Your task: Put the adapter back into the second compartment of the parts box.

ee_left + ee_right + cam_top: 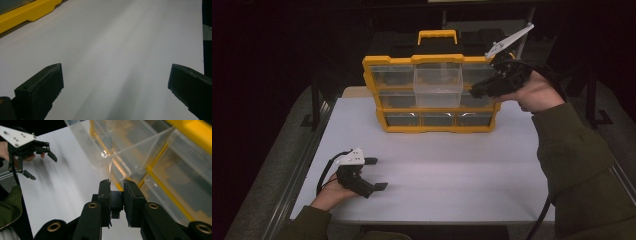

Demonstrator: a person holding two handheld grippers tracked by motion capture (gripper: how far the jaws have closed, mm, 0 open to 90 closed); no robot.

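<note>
Yellow plastic frames an upright organiser case with clear drawers (432,92), which is stood near the far edge of the white table top (447,175) with its yellow carry handle (437,36) at the top. One clear plastic drawer (438,80) in the upper middle is seen pulled partly forward from the frame. No brand, label or writing can be read on the case or on either tool.

The right gripper (477,92) is held at the case's right side, level with the upper drawers; in the right gripper view its jaws (117,195) are drawn almost together with only a narrow slit left, and nothing is seen clamped between them. The left gripper (376,174) is rested low over the near left part of the table, well apart from the case, its jaws spread wide with bare table between them
</note>
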